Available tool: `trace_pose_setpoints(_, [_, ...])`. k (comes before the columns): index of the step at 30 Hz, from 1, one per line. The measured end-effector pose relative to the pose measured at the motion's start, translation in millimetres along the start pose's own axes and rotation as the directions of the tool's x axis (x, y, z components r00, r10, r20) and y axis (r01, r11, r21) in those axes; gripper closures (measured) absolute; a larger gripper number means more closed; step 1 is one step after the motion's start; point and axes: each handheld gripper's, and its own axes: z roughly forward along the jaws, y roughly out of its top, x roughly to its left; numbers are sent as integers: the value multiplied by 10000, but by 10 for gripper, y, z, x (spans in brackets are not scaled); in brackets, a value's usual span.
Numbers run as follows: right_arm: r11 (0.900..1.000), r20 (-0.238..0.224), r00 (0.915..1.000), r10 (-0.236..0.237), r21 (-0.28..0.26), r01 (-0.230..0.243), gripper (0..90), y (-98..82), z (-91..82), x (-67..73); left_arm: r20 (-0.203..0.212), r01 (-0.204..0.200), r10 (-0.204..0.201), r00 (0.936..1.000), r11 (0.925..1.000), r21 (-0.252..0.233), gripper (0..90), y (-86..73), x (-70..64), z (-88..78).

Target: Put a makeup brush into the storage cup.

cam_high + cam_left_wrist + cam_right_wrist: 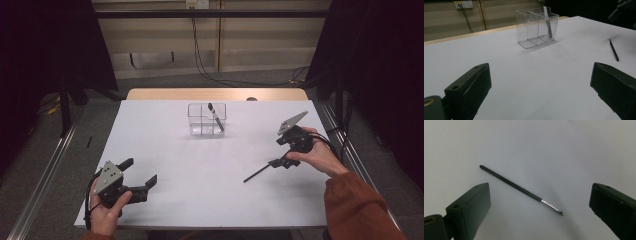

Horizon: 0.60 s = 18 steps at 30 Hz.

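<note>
White sheet-covered table (200,165) carries a slim dark-handled brush with a silver ferrule (520,189), lying flat at about 4 o'clock from the table's middle. Right gripper (278,163), held in a hand with a rust-coloured sleeve (357,200), hovers over the brush's ferrule end; its jaws stand wide apart with the brush between them, neither jaw touching it. In the right gripper view the handle tip points toward 10 o'clock and the bristle tip toward 4 o'clock. Clear plastic divided organiser box (207,120) stands upright at 12 o'clock, near the table's far edge, with a dark pen-like tool (216,117) leaning in its right-hand compartment. Left gripper (142,175) rests at 8 o'clock near the table's front edge, jaws spread wide and holding nothing, well apart from the brush and box.
</note>
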Motion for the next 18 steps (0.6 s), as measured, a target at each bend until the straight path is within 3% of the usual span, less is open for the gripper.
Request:
trace_pose_setpoints(7, [9963,-482,9972,-579,604,608,43,36,80,-61,42,-12,12,10000,10000,34,33,-1,0,4])
trace_pose_setpoints(12, [9833,-538,9940,-954,1506,1025,58,94,216,-20,47,-12,12,10000,10000,42,32,-1,7,2])
trace_pose_setpoints(18, [9574,-271,9906,-1343,2541,1368,112,156,367,-15,40,57,-58,10000,10000,70,32,-14,34,8])
